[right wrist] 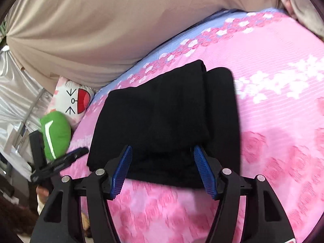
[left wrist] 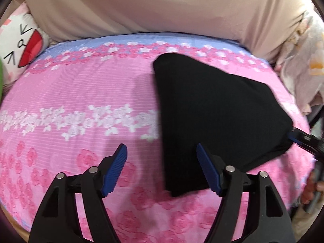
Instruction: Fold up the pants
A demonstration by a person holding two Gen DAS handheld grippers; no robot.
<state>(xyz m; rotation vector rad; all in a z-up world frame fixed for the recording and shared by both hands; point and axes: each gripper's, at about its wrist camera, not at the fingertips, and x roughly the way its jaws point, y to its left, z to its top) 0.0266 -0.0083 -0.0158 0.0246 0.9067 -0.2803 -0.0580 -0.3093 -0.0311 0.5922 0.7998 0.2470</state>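
The black pants (left wrist: 212, 111) lie folded into a compact stack on the pink flowered bed cover (left wrist: 81, 85). In the left wrist view my left gripper (left wrist: 162, 170) is open and empty, just in front of the stack's near left corner. The right gripper (left wrist: 303, 141) shows at the stack's right edge. In the right wrist view the pants (right wrist: 166, 117) lie right ahead of my right gripper (right wrist: 163, 172), which is open with its jaws either side of the stack's near edge, not closed on it. The left gripper (right wrist: 60, 162) shows at the left.
A beige fabric backrest (left wrist: 162, 6) runs behind the bed. A white cartoon-face pillow (right wrist: 73, 99) and a green plush (right wrist: 54, 133) sit at the bed's left end. Silver fabric (right wrist: 18, 93) hangs beyond. Light patterned cloth (left wrist: 303, 64) lies at the right.
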